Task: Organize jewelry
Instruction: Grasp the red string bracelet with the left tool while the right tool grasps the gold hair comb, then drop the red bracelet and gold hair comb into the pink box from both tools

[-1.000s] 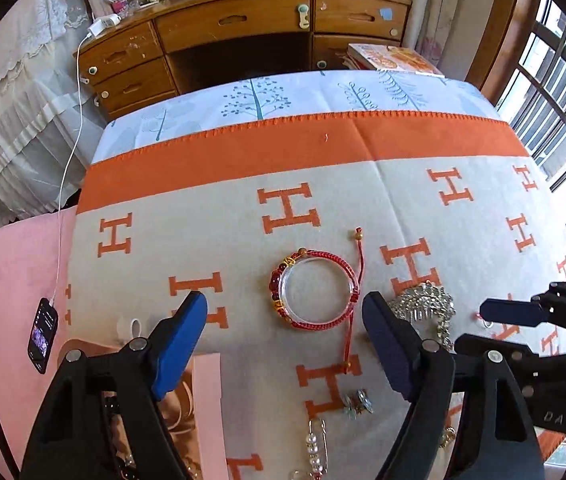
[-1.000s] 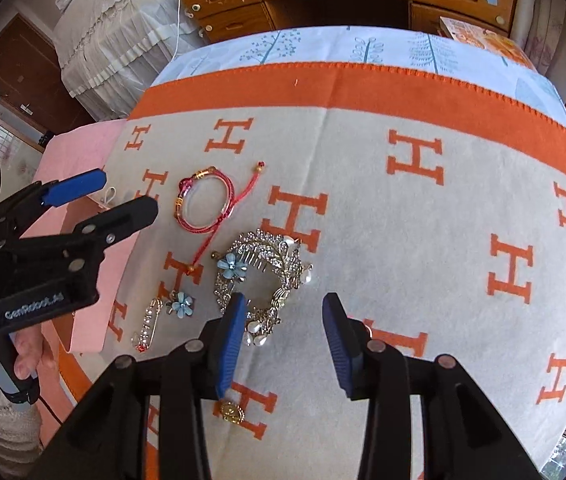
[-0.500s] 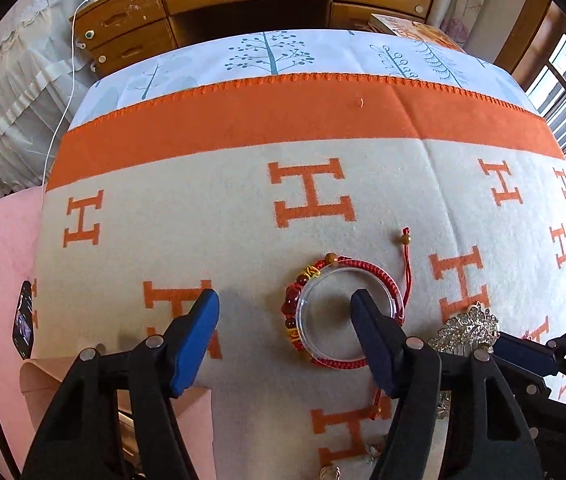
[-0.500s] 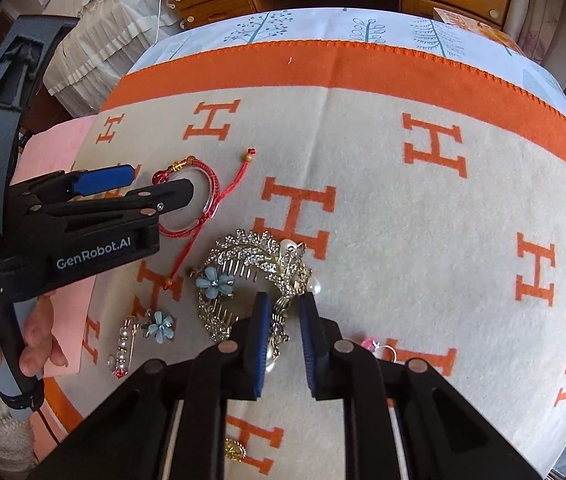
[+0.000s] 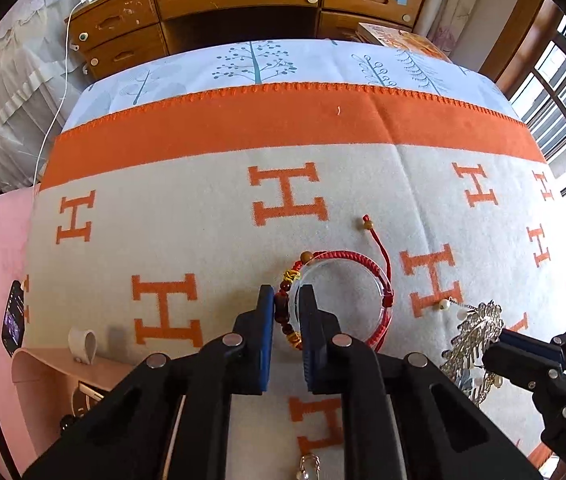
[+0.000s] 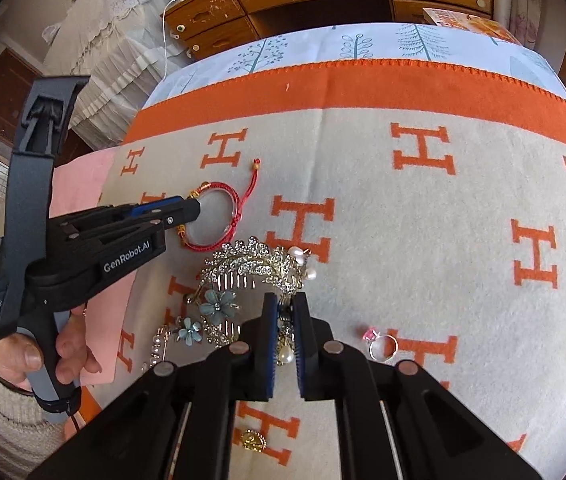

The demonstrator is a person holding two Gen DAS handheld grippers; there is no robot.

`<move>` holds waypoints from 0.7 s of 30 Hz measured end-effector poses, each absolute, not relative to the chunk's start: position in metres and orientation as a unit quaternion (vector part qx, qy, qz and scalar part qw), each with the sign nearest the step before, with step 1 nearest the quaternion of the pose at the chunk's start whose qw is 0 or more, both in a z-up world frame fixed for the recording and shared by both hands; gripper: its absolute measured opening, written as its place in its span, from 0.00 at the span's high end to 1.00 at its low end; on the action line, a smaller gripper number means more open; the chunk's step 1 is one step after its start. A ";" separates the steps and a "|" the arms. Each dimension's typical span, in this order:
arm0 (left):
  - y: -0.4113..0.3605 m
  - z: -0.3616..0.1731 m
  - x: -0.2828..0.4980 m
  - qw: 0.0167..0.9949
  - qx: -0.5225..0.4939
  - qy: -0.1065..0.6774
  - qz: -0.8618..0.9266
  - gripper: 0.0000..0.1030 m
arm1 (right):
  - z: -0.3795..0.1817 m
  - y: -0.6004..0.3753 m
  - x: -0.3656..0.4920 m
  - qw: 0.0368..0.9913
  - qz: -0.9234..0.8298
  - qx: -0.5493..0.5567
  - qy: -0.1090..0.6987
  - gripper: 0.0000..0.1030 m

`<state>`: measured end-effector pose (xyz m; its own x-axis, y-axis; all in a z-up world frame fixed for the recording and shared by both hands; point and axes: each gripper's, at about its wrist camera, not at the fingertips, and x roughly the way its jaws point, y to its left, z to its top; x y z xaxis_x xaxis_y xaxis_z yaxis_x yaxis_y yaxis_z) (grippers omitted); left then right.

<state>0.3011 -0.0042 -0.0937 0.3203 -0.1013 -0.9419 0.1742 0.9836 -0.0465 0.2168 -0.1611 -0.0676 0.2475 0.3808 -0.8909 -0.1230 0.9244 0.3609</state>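
I have my left gripper (image 5: 286, 312) pinched on the red bracelet (image 5: 339, 300) and my right gripper (image 6: 285, 320) on the crystal hair comb (image 6: 255, 266), both having just closed. Neither is lifted or put away yet. The ring (image 6: 383, 346), flower pins (image 6: 219, 306) and gold piece (image 6: 253, 440) lie loose on the blanket (image 6: 403, 208).

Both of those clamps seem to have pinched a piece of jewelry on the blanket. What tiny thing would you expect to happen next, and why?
Probably a short lift. The left hand-held gripper has just closed on the beaded side of the red cord bracelet, and the right hand-held gripper on the rhinestone hair comb. Both pieces still lie on the orange-and-cream blanket, so raising them clear comes before sorting.
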 end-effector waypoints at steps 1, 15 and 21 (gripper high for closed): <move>-0.004 -0.087 0.296 0.816 0.028 0.571 -0.089 0.90 | -0.062 -0.164 0.214 0.785 0.162 0.113 0.587 0.93; 0.009 -0.027 0.229 0.838 0.013 0.531 -0.122 0.90 | -0.027 -0.148 0.170 0.832 0.153 0.043 0.532 0.93; 0.026 -0.008 0.206 0.848 0.007 0.517 -0.117 0.90 | -0.006 -0.134 0.147 0.836 0.176 0.039 0.518 0.93</move>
<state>0.2058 0.0259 -0.0079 0.4388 -0.1919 -0.8779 0.2064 0.9723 -0.1094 0.1471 -0.1337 -0.0059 0.4010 0.3355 -0.8524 -0.2544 0.9347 0.2482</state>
